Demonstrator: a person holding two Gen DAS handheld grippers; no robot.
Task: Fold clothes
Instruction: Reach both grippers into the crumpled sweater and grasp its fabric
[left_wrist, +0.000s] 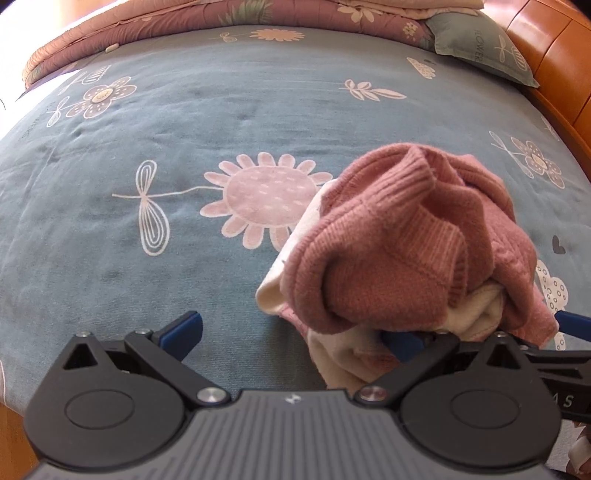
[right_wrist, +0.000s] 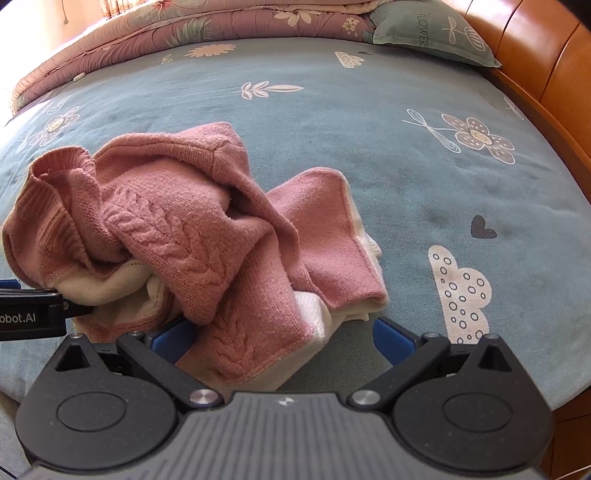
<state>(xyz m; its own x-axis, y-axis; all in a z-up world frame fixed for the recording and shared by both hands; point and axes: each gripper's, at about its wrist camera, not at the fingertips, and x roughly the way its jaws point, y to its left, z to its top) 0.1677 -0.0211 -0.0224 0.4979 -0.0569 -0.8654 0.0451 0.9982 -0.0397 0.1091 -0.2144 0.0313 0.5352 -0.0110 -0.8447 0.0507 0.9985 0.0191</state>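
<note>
A crumpled pink and cream knitted sweater (left_wrist: 413, 236) lies in a heap on the blue flowered bedspread (left_wrist: 221, 122). It also shows in the right wrist view (right_wrist: 192, 236). My left gripper (left_wrist: 295, 338) is open; the heap lies over its right finger, and its left finger is clear of the cloth. My right gripper (right_wrist: 284, 339) is open, with a pink and cream edge of the sweater lying between its fingers. The left gripper's body shows at the left edge of the right wrist view (right_wrist: 29, 314).
A folded pink flowered quilt (left_wrist: 221, 18) lies along the far side of the bed. A blue-green pillow (right_wrist: 428, 29) sits at the far right. An orange padded headboard (right_wrist: 546, 74) bounds the right side. The bed edge is just below the grippers.
</note>
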